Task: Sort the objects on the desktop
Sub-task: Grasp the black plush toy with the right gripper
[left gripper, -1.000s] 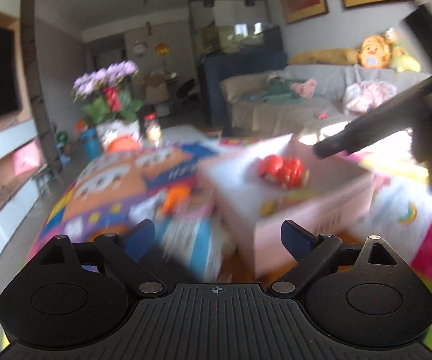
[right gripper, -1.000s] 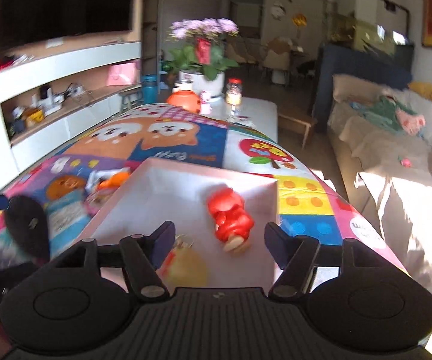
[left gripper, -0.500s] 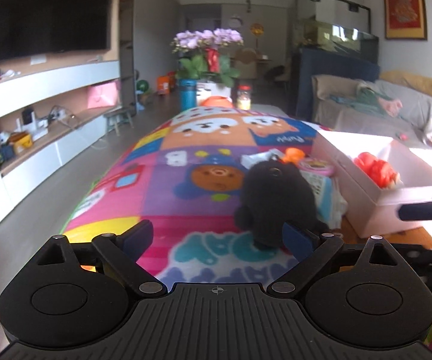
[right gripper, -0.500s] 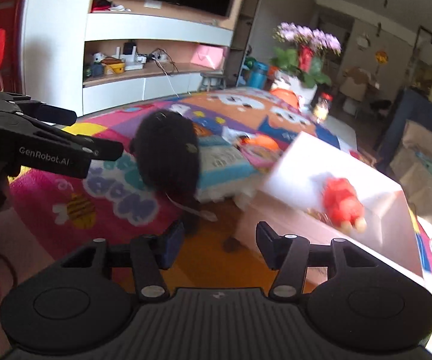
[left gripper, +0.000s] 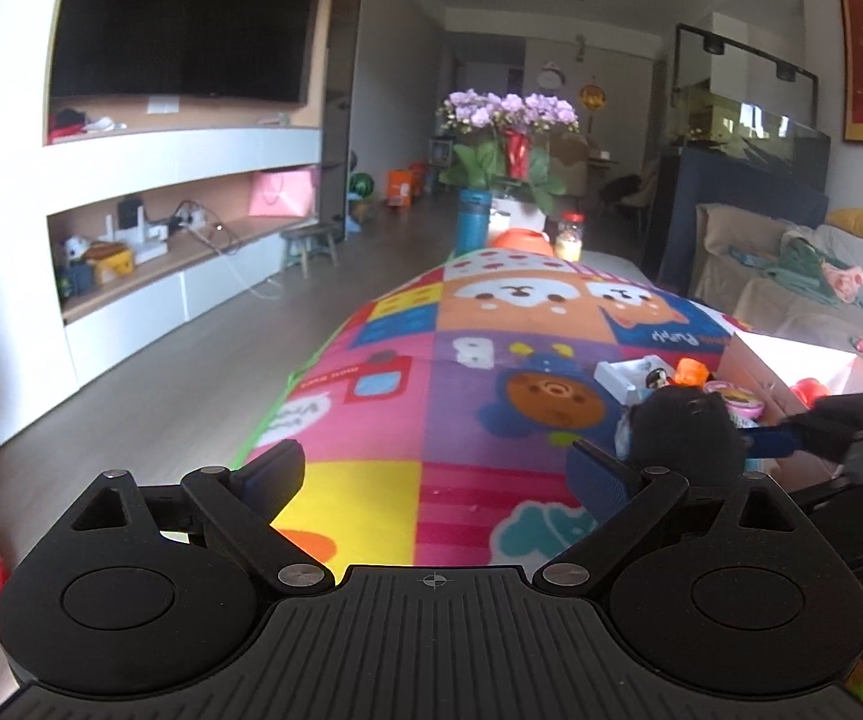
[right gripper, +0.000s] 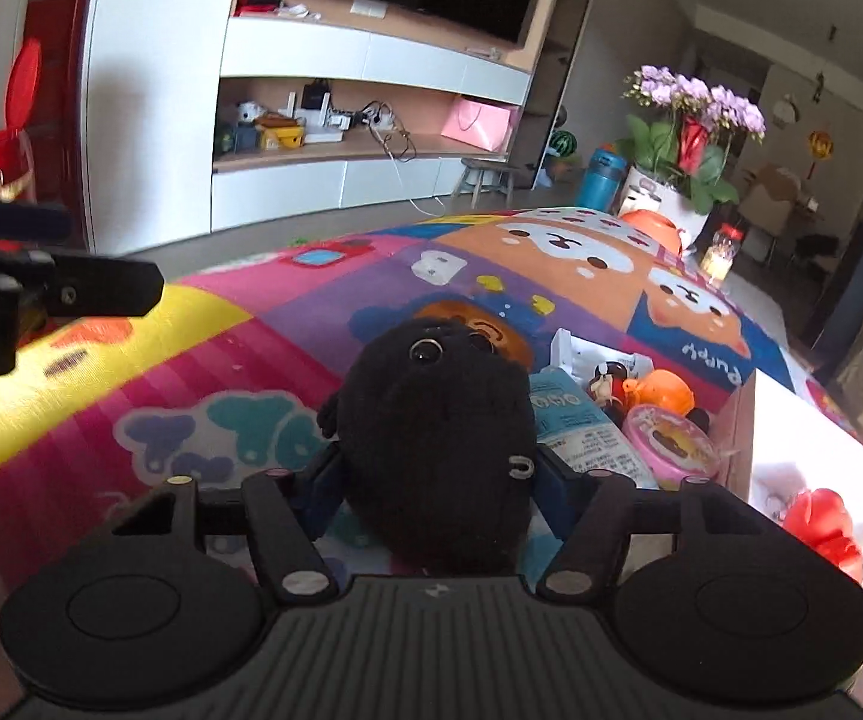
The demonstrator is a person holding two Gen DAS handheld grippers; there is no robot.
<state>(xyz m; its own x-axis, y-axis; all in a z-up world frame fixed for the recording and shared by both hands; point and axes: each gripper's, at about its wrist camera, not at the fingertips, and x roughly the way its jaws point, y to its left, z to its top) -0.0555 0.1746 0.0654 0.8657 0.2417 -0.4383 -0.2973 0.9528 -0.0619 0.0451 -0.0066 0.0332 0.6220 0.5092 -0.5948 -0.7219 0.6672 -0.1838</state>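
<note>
One black plush toy [right gripper: 431, 450] between right claw [right gripper: 431, 480] pads, seemingly.

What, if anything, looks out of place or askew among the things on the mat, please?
Nothing looks spilled or broken. The loose items beside the box lie jumbled: a blue packet, an orange toy and a pink round case overlapping. The black plush toy sits between the right gripper fingers.

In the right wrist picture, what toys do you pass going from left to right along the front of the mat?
Other tool → black plush toy → blue packet → pink round tub → red toy in the box.
</note>
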